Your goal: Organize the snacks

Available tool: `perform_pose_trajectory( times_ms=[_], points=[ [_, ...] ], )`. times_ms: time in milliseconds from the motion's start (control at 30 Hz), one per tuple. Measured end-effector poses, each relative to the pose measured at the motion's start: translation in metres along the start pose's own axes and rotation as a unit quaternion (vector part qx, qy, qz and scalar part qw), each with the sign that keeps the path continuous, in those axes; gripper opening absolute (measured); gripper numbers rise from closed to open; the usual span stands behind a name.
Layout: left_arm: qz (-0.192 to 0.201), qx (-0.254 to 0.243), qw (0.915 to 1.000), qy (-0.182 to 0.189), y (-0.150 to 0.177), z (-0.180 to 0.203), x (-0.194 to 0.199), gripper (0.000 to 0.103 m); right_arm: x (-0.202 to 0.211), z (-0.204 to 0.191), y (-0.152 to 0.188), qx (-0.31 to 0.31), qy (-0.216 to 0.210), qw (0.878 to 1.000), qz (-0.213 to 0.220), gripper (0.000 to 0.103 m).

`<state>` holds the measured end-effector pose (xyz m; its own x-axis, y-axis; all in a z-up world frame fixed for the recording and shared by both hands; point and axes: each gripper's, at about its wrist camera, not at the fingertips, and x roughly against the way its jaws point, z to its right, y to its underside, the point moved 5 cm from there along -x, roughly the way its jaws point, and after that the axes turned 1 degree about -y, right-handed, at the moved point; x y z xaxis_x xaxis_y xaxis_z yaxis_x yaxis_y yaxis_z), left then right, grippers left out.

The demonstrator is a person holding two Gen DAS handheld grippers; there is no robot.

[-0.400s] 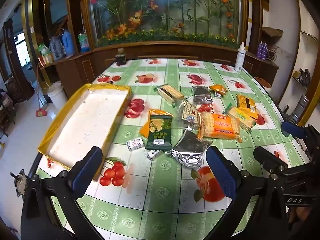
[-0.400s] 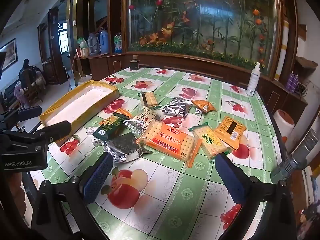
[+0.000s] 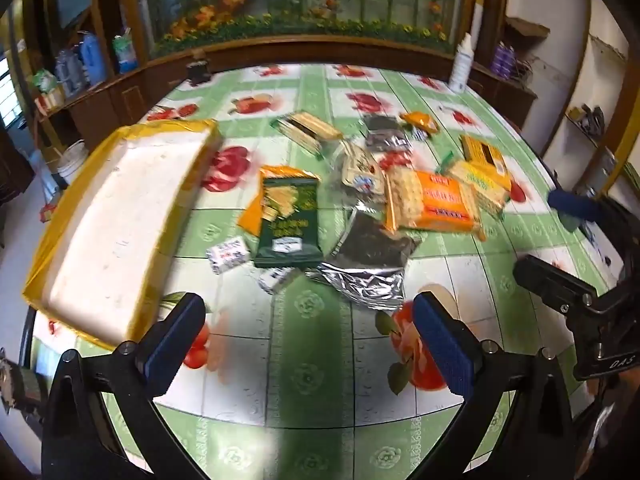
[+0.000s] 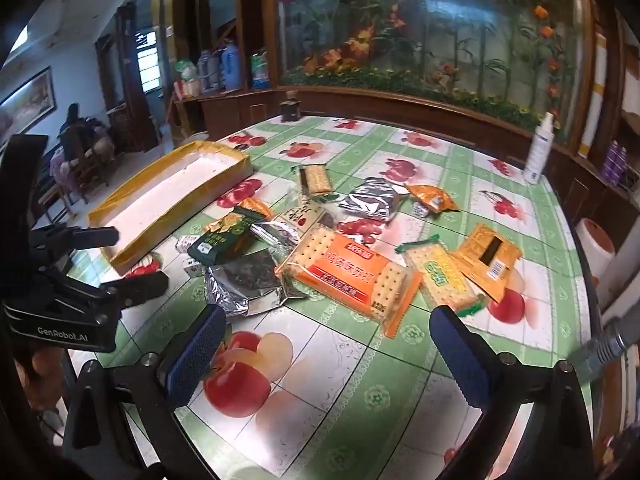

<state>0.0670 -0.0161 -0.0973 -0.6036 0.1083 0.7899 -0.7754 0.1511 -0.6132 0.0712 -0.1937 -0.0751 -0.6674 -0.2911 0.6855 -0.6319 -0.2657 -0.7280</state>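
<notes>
The snacks lie in a messy pile in the middle of the table (image 3: 312,432). A big orange cracker pack (image 4: 352,276) sits near the right side of the pile, and a dark green pack (image 3: 289,220) lies on the left. A silver foil bag (image 3: 366,264) is nearest. Far left is a long yellow tray (image 3: 120,224), maybe with nothing in it; the view is blurry. The left gripper (image 3: 308,344) and right gripper (image 4: 328,354) both hang above the table, fingers wide apart, holding nothing.
</notes>
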Motion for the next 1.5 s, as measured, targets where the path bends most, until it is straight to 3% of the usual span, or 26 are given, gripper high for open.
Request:
perform_pose_trajectory(
  times_ms=[133,267,367,633,967,1067,1200,1500],
  points=[
    [-0.014,-0.039,0.9988,0.026,-0.005,0.017,-0.016,0.103,-0.018,-0.007,-0.003,0.074,-0.036,0.997,-0.006,0.102],
    [-0.026,-0.043,0.9978,0.043,-0.011,0.017,-0.029,0.103,-0.04,-0.007,-0.008,0.119,-0.057,0.991,-0.023,0.102],
    [-0.027,-0.039,0.9973,0.056,-0.016,0.014,-0.033,0.103,-0.052,-0.001,-0.015,0.123,-0.057,0.99,-0.029,0.103],
    [-0.012,-0.018,0.9995,0.024,-0.026,-0.004,-0.033,0.103,-0.06,0.016,-0.024,0.116,-0.064,0.991,-0.031,0.103],
    [0.005,-0.008,0.9998,0.017,-0.035,-0.012,-0.021,0.103,-0.058,0.016,-0.029,0.117,-0.058,0.991,-0.029,0.103],
    [0.005,0.0,0.9999,0.012,-0.035,-0.015,-0.019,0.103,-0.053,0.016,-0.032,0.105,-0.031,0.994,-0.027,0.103],
    [0.004,0.01,0.9999,0.004,-0.035,-0.02,-0.019,0.103,-0.043,0.017,-0.039,0.086,0.043,0.995,-0.019,0.103],
    [0.005,0.012,0.9999,-0.003,-0.033,-0.025,-0.014,0.103,-0.034,0.022,-0.042,0.086,0.144,0.986,-0.02,0.103]
  ],
)
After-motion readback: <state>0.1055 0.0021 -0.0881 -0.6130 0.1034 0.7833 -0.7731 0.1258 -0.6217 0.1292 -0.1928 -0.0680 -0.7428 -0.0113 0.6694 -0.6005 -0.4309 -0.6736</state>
